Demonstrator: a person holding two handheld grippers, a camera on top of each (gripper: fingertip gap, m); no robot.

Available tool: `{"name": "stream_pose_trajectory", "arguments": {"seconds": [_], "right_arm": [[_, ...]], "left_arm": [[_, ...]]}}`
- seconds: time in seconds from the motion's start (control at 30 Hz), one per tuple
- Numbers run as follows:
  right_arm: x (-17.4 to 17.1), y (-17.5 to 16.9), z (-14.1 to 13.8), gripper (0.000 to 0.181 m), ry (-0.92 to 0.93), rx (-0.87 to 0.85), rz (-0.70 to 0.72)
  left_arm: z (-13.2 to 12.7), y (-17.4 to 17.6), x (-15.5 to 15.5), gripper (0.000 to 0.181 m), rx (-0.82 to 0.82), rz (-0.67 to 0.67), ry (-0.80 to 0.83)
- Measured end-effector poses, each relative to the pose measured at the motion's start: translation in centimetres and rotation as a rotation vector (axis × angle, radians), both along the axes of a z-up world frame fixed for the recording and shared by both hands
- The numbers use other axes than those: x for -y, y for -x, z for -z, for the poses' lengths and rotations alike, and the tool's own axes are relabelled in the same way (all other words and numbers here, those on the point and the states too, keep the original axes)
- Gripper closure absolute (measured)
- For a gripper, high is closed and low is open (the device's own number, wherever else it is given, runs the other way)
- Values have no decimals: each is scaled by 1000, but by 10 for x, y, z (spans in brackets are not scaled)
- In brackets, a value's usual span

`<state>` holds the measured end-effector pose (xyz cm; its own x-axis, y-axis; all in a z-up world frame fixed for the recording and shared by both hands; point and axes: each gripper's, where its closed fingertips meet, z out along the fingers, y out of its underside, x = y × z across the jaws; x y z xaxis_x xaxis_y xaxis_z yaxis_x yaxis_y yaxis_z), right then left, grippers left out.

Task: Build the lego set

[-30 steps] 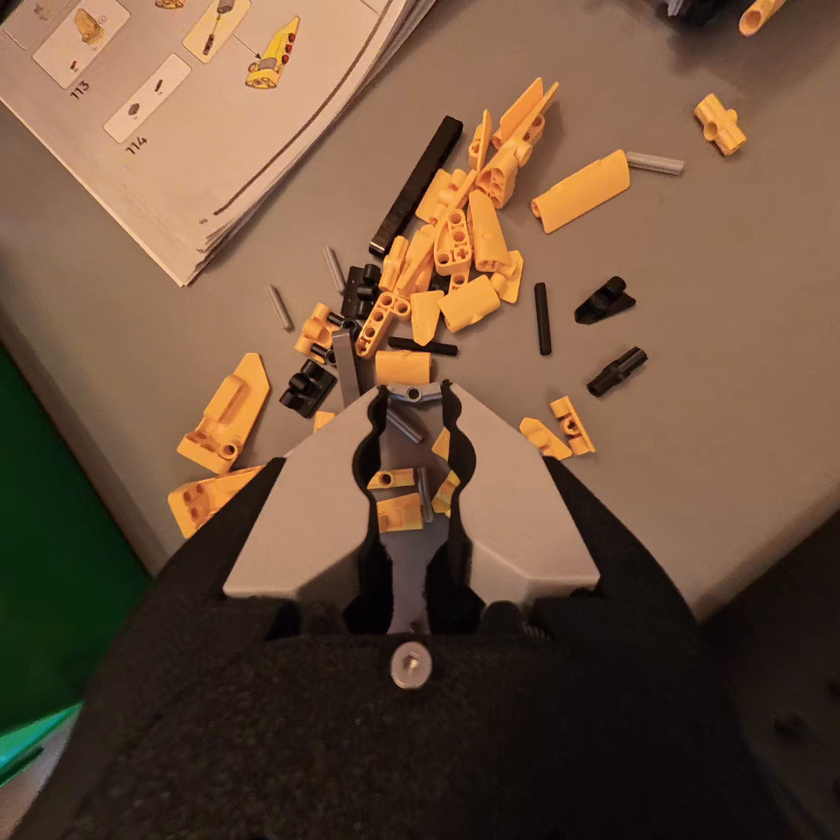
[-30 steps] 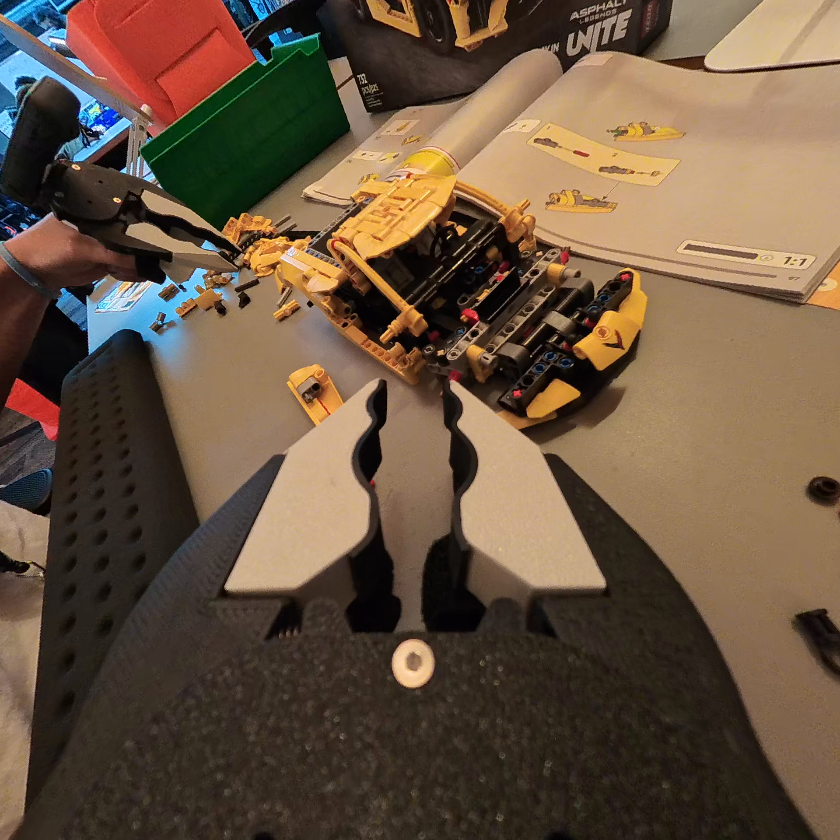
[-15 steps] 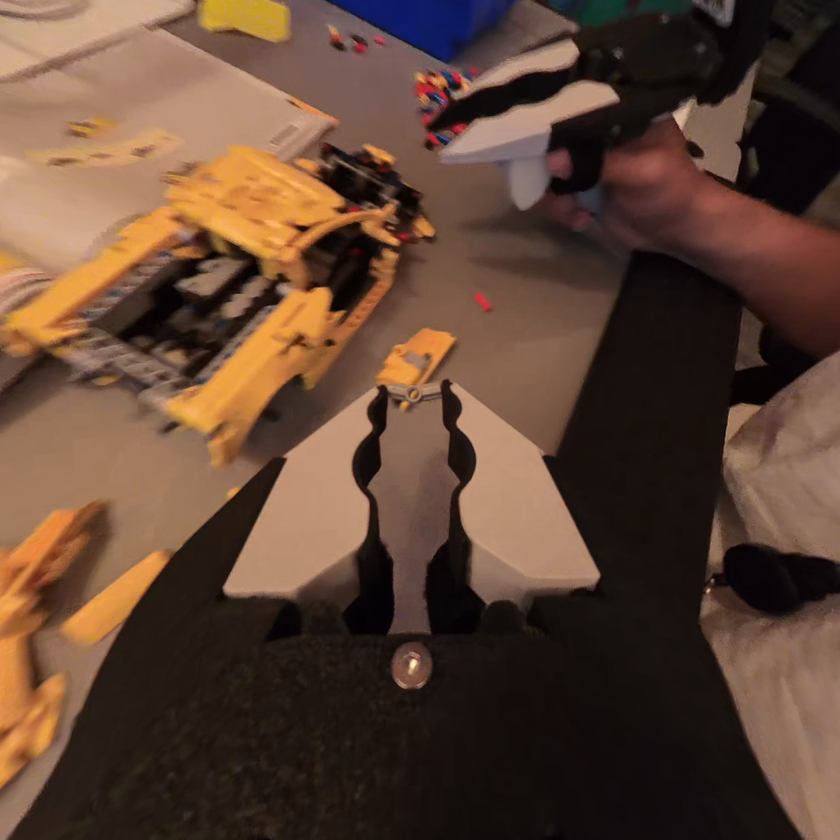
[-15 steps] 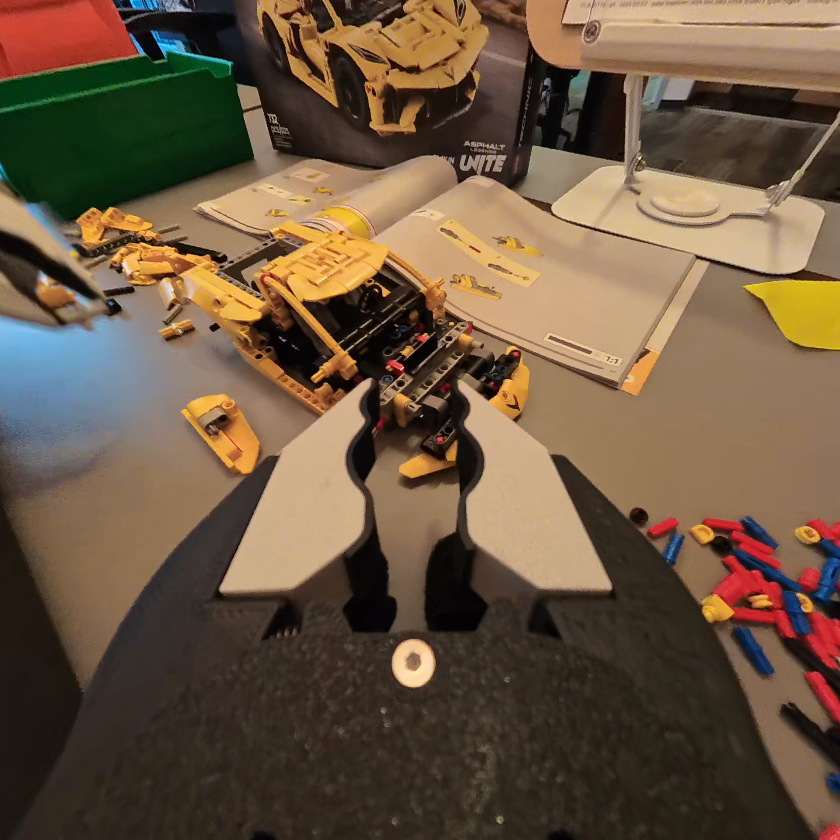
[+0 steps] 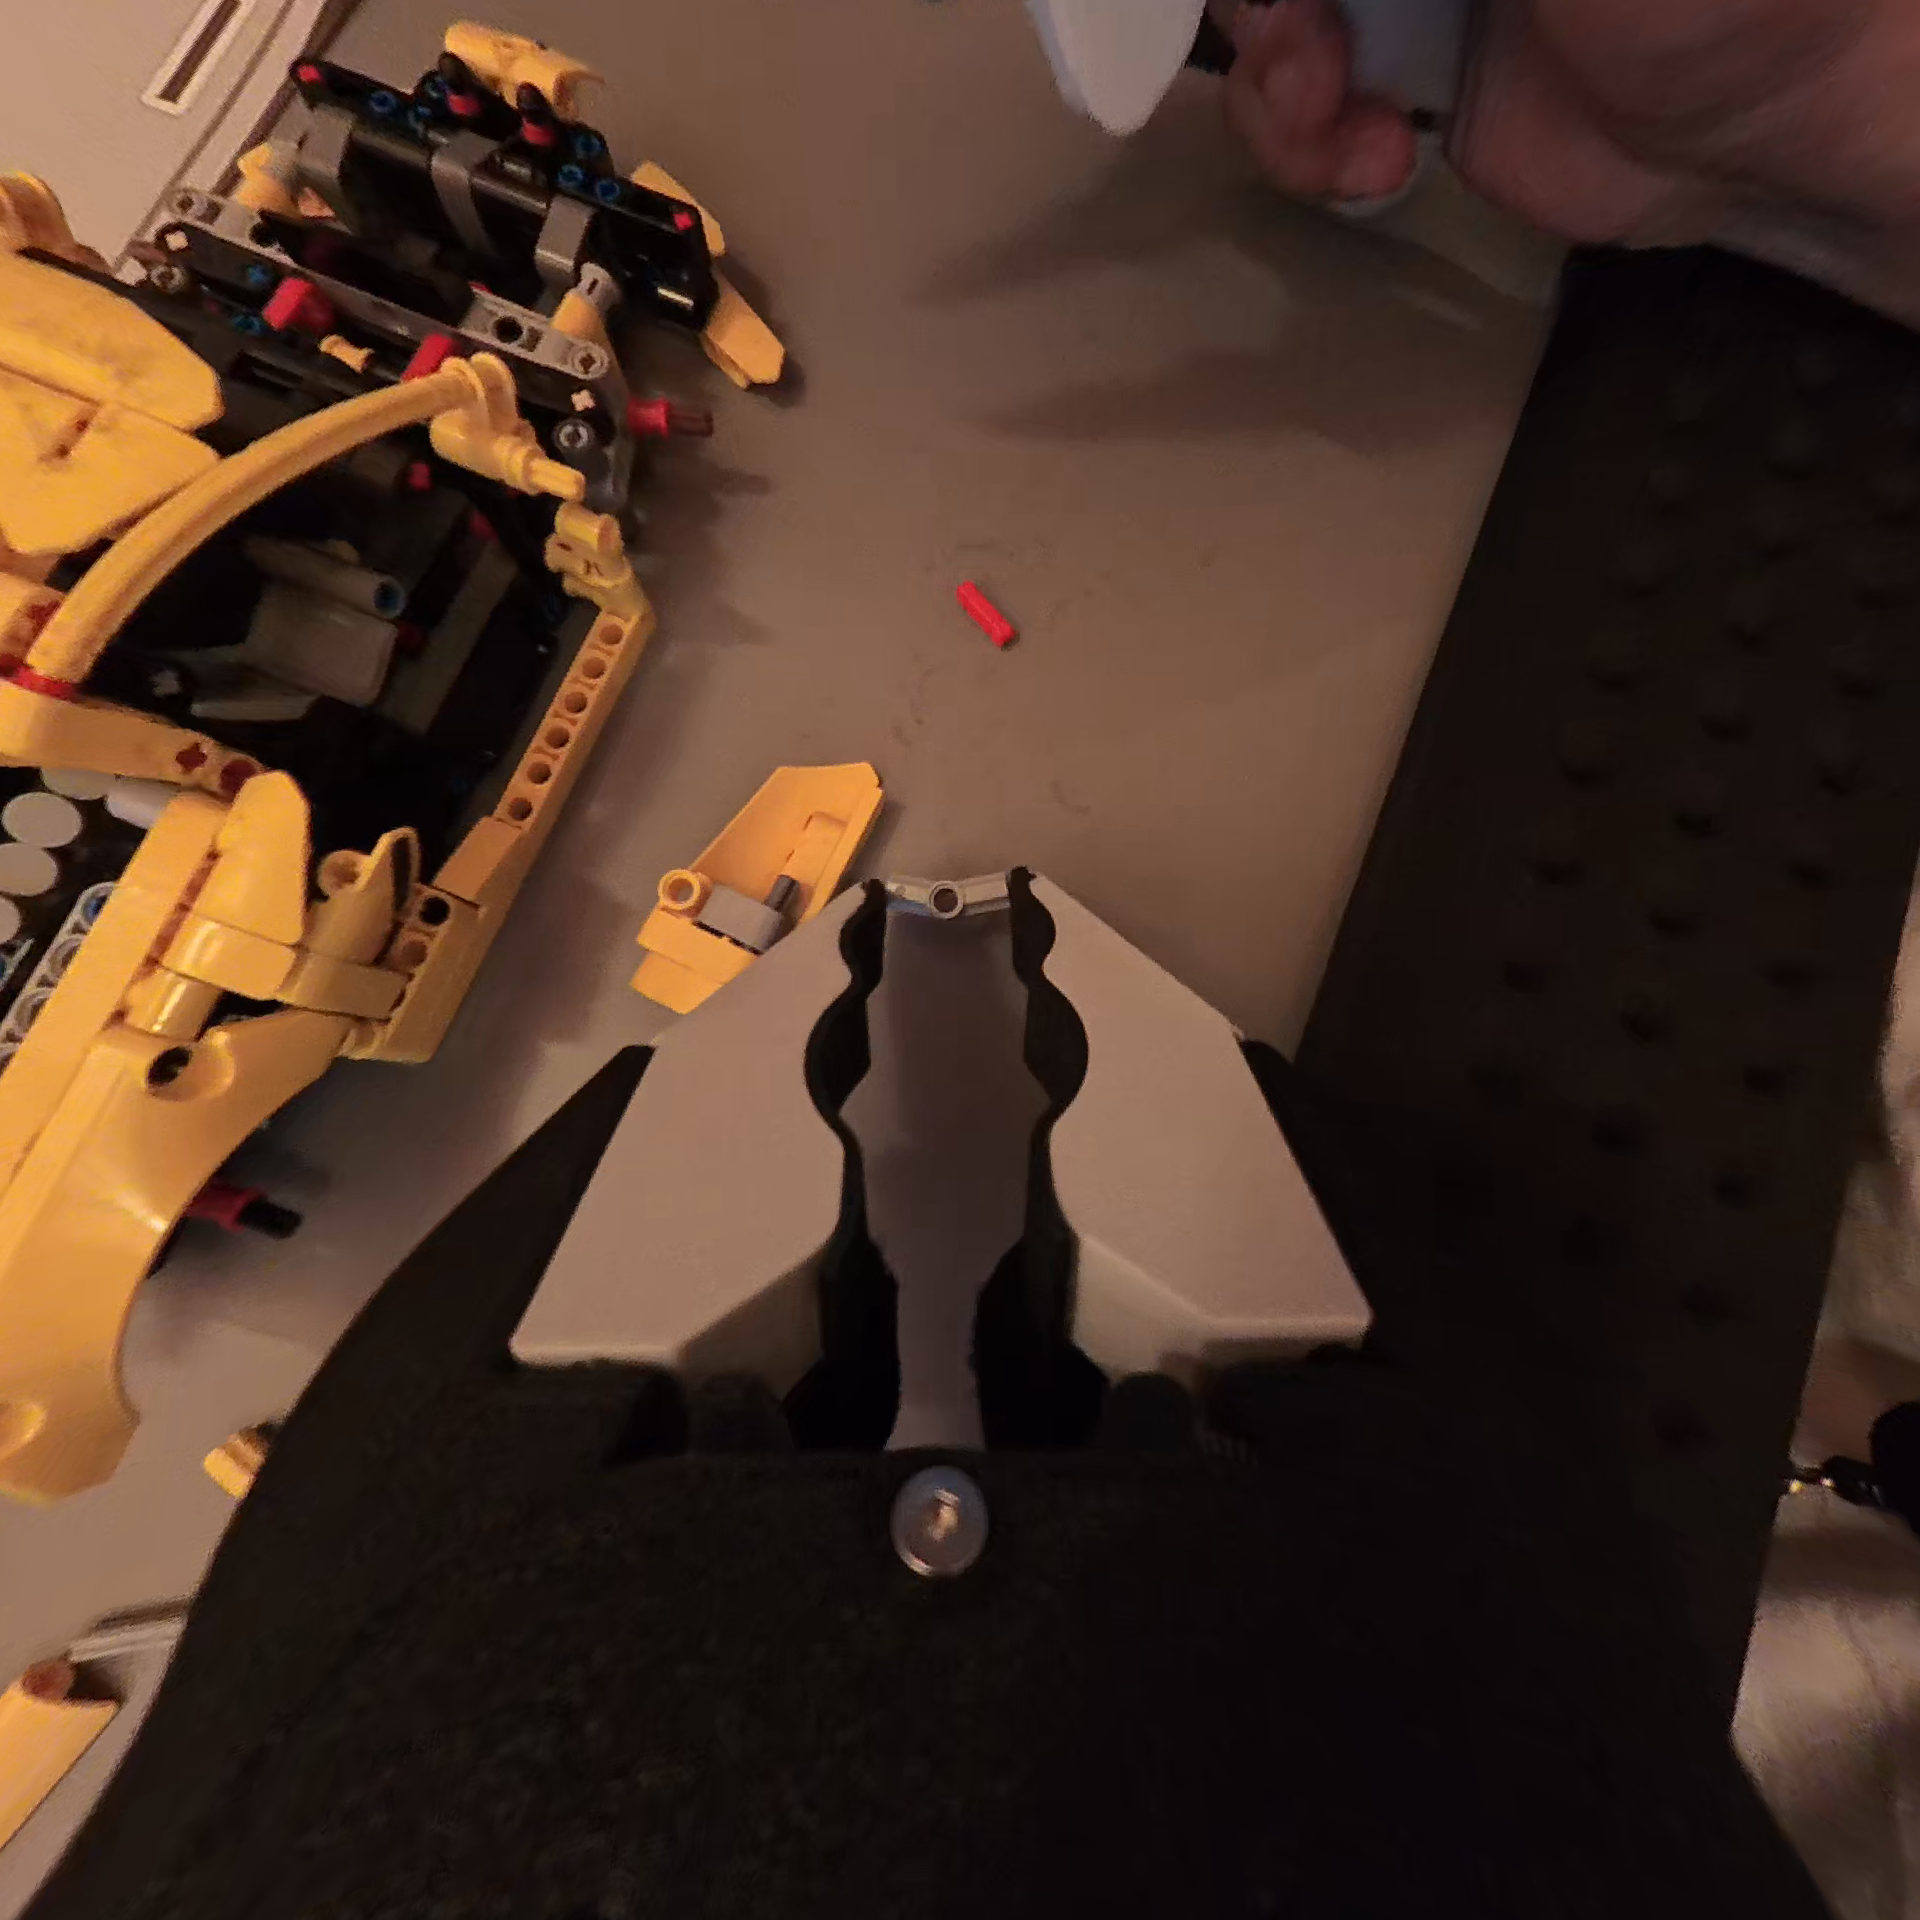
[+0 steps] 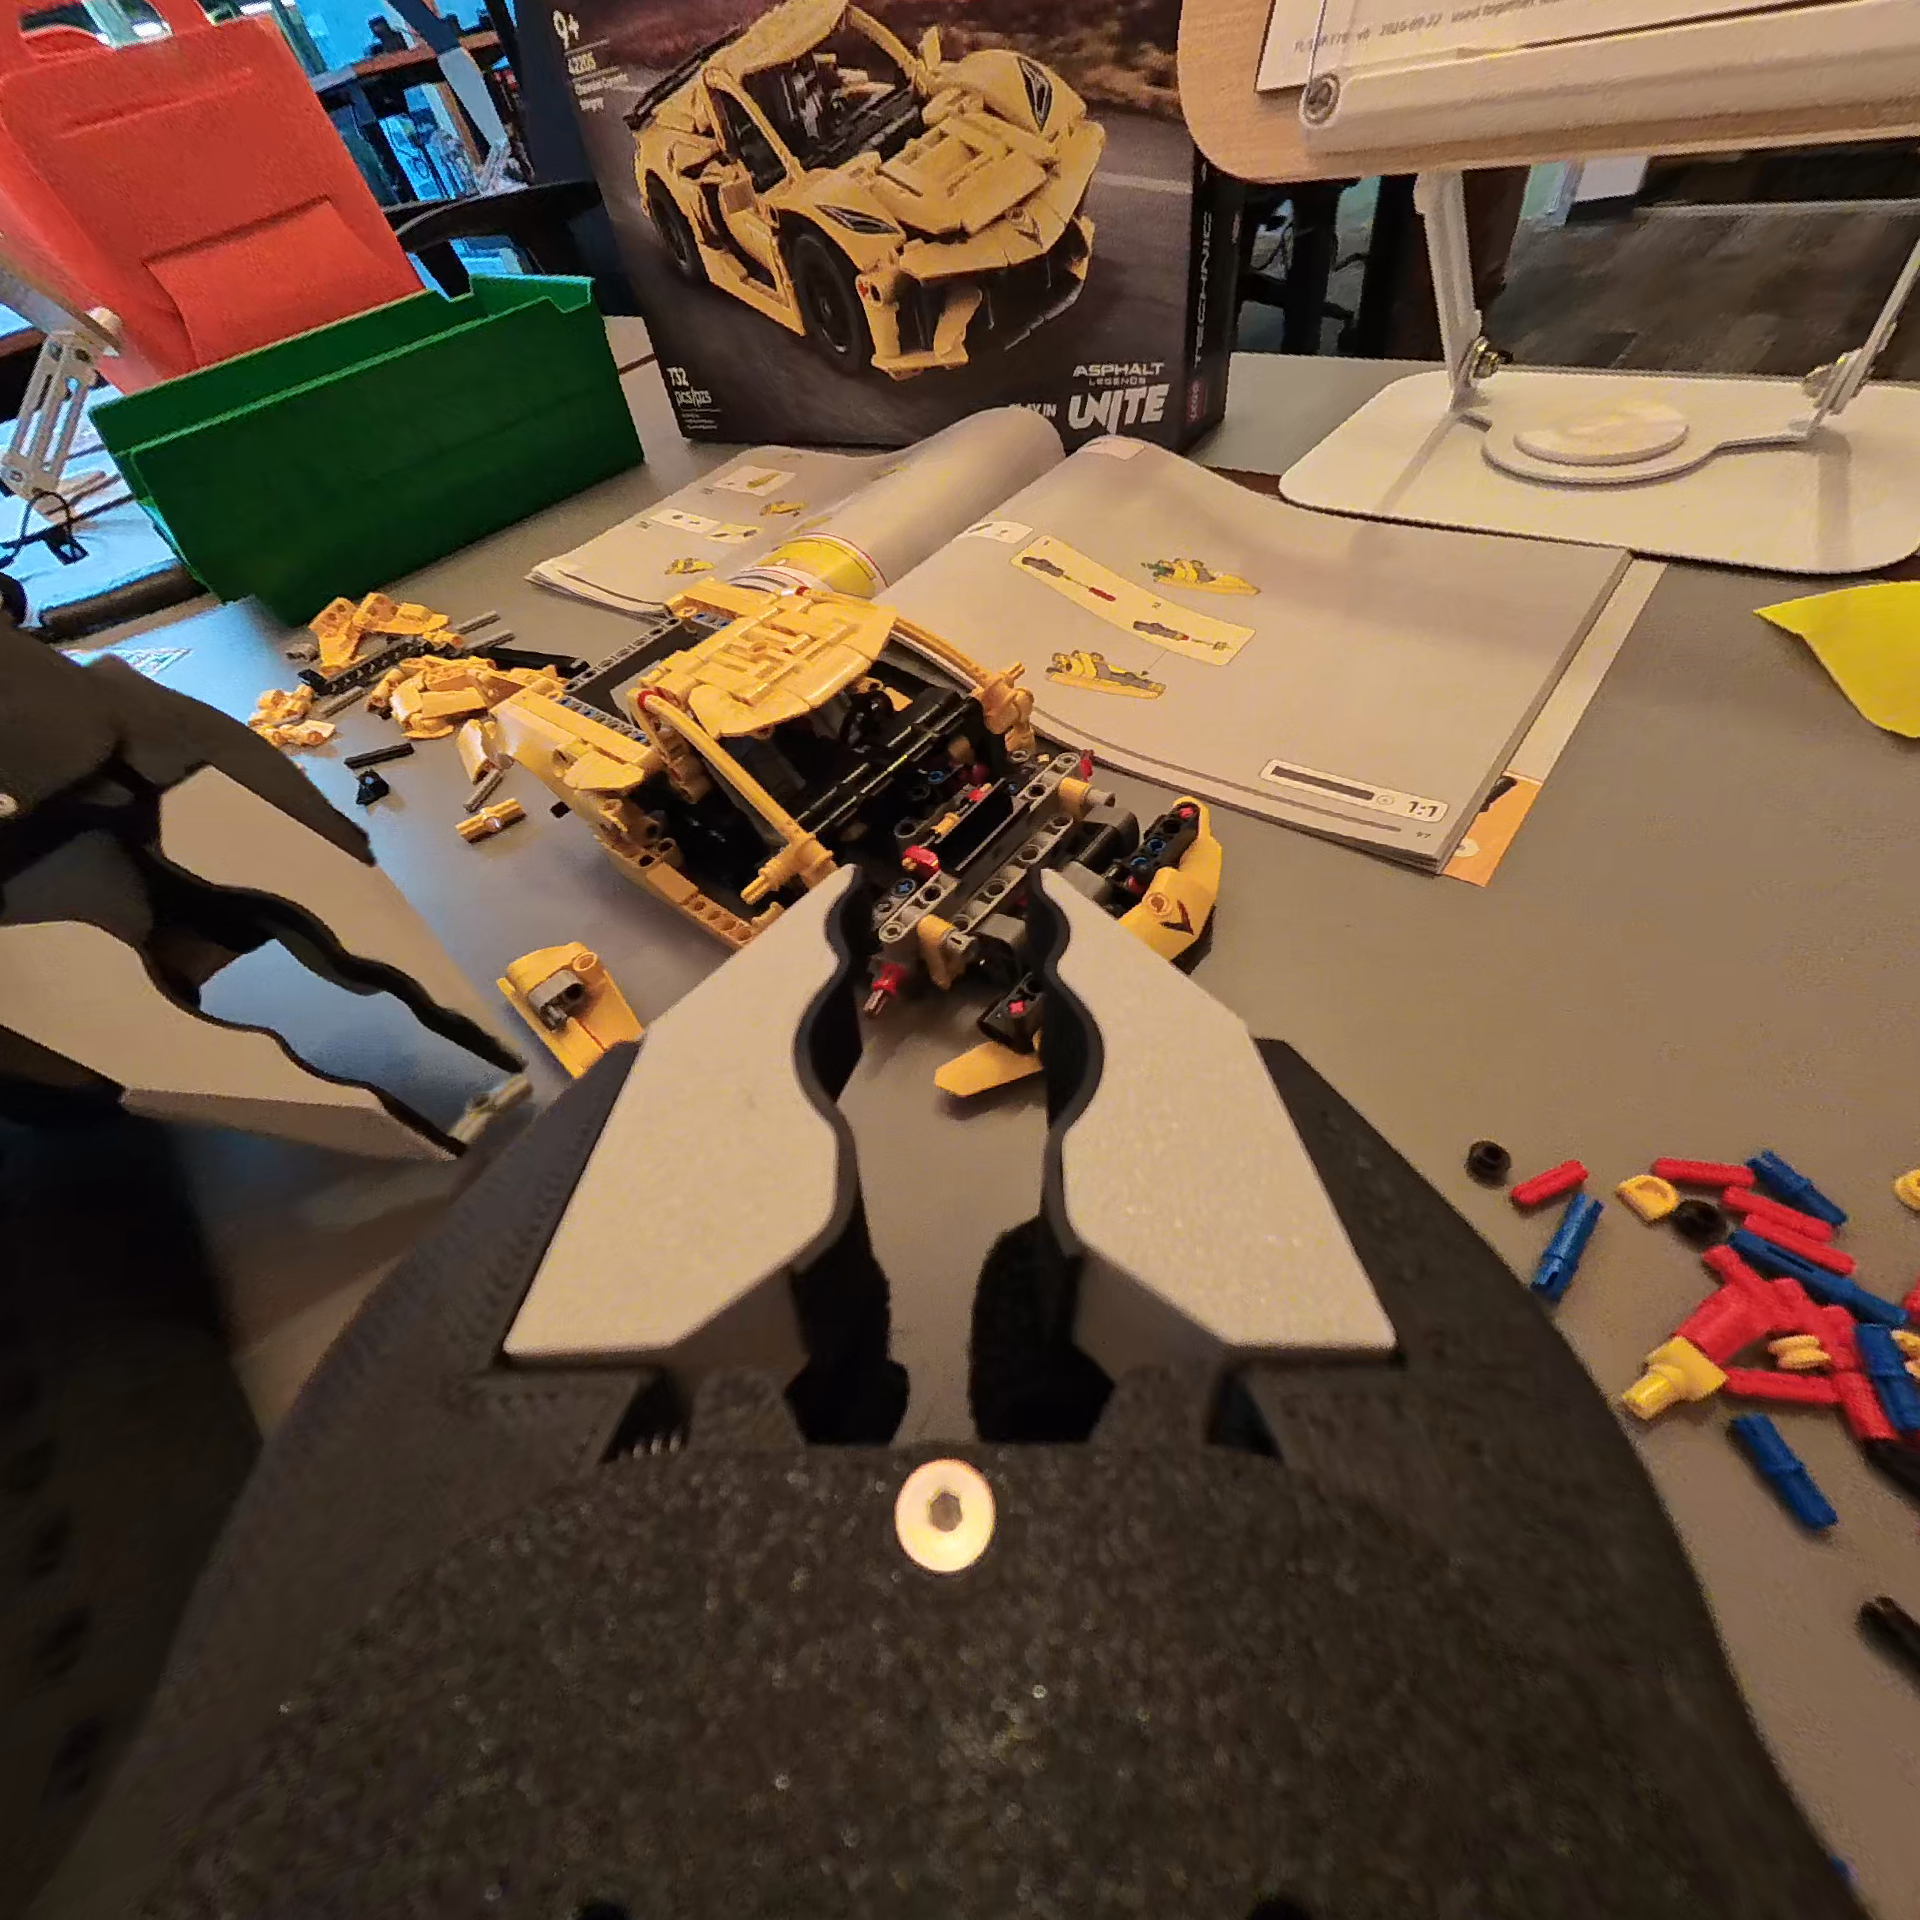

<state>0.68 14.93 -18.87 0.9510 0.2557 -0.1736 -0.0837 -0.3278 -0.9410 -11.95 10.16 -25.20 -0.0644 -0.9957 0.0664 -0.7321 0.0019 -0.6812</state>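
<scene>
- We found the left gripper (image 5: 943, 896) pinching a small grey bent connector (image 5: 943, 898) crosswise between its fingertips, jaws closed only as far as the piece allowed.
- The left gripper hung over bare grey tabletop (image 5: 1143, 644), its tips just beside a loose yellow panel piece (image 5: 764, 878) that had a grey insert in it.
- A single red pin (image 5: 984, 613) lay apart on the tabletop ahead of the left gripper.
- The half-built yellow car model (image 5: 312, 644) sat to the left in the left wrist view, black frame and yellow curved hose exposed.
- A hand (image 5: 1558, 114) holding the other gripper showed at the top right of the left wrist view, blurred.
- We noted the right gripper (image 6: 945, 894) parted by a moderate gap and holding nothing, raised above the tabletop and pointed at the near end of the car model (image 6: 831, 748).
- In the right wrist view the left gripper (image 6: 488, 1101) came in from the left, with the yellow panel piece (image 6: 571, 997) just past its tips.
- Behind the model lay an open instruction booklet (image 6: 1299, 665), with the set's box (image 6: 894, 218) upright beyond it.
- A green bin (image 6: 364, 457) stood at the far left, a pile of loose yellow parts (image 6: 416, 675) before it.
- Red and blue pins (image 6: 1787, 1299) were scattered at the right edge.
- A white stand base (image 6: 1600, 468) sat at the far right.
</scene>
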Motion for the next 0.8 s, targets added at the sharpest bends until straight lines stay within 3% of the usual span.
{"name": "stream_pose_trajectory", "arguments": {"seconds": [0.33, 0.4, 0.5, 0.6, 0.7, 0.8], "right_arm": [[4, -2, 0, 154, 5, -24, -1], [7, -6, -1, 154, 6, -29, 17], [18, -20, -1, 153, 17, -43, 63], [36, -59, 3, 151, 61, 11, 165], [58, -109, 18, 153, 173, 62, 272], [57, -137, 33, 151, 277, 41, 271]], "left_arm": [[6, -3, 4, 154, -7, 3, -24], [-5, -4, 4, 150, 41, -12, 11], [-43, -7, -7, 150, 190, -61, 155], [-82, -6, -53, 150, 294, -145, 224], [-110, -7, -135, 149, 343, -323, 126], [-132, -14, -217, 150, 400, -501, 35]]}}
